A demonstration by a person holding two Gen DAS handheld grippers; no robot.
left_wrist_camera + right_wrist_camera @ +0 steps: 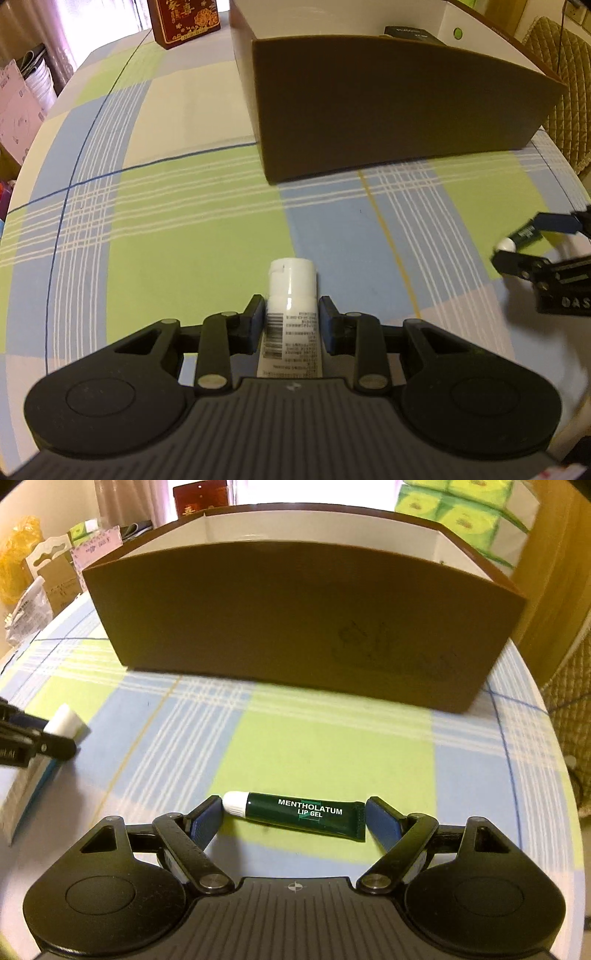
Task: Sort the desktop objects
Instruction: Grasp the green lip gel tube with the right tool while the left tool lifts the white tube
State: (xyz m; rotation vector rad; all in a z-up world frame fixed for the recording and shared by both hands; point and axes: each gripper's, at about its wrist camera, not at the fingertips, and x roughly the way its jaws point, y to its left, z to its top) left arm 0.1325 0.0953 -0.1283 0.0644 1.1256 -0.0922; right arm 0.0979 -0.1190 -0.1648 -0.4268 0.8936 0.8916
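Observation:
My left gripper [291, 306] is shut on a white tube [291, 288] with a printed label, its cap pointing ahead over the checked tablecloth [166, 229]. In the right wrist view my right gripper [293, 806] grips a dark green lip gel tube [306, 814] lengthwise, one pad on the white cap and the other on the crimped end. A brown open-top box [295, 620] stands just beyond both grippers, also seen as the brown box [388, 110]. The right gripper [521, 242] shows at the far right with the lip gel tube [524, 234] in it.
A red gift box [184, 22] stands at the back left. A white box [472, 33] and a woven chair back [561, 74] lie behind the brown box. Green tissue packs [461, 513] sit at the back right, bags and cartons [37, 572] off the table's left edge.

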